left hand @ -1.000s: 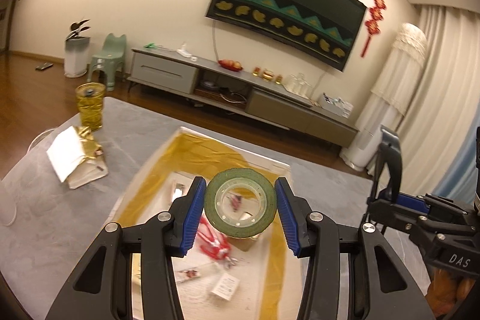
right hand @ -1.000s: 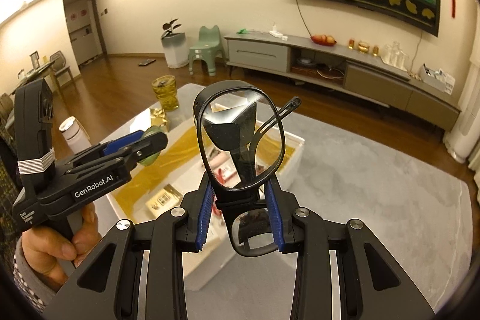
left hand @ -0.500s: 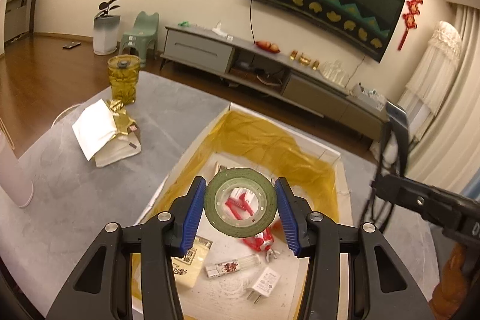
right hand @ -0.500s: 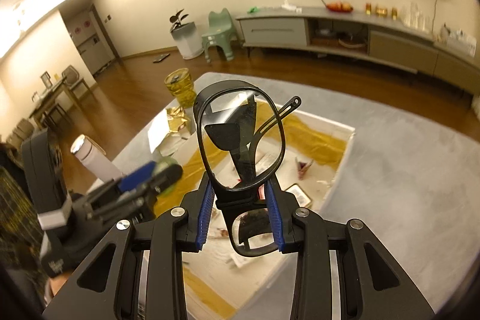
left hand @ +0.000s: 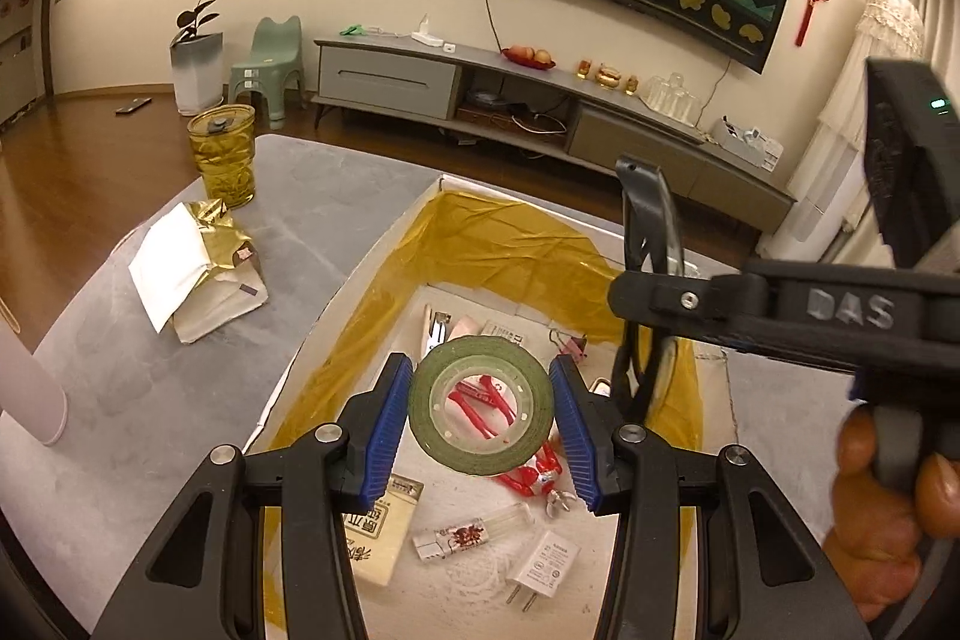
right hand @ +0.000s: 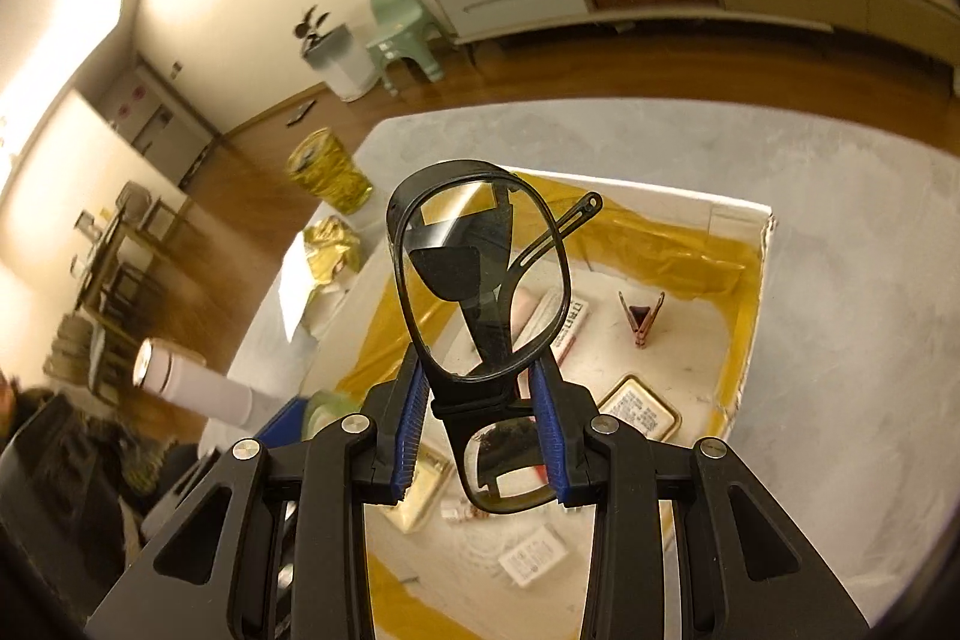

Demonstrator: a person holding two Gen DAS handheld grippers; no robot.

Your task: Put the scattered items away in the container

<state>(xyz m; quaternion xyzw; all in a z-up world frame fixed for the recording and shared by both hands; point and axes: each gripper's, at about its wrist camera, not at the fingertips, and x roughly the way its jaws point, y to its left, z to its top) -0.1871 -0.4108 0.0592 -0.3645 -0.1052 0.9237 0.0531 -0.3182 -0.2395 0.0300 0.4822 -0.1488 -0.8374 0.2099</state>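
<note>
Your grippers are hanging over the box (left hand: 366, 274), its white rim and crinkled yellow lining ringing a floor scattered with small items; grey table (left hand: 120, 382) is lying open around it. Your left gripper (left hand: 482, 409) is pinching a green tape roll (left hand: 480, 403) upright. Your right gripper (right hand: 480, 415) is clamping black glasses (right hand: 480, 274) at the bridge.

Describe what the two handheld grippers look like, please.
Both the left gripper and right gripper have black plastic arms with triangular cutouts, silver pivot screws and ribbed blue pads. Seen from the left wrist view, the right gripper's body bears raised "DAS" lettering and a small green light.
</note>
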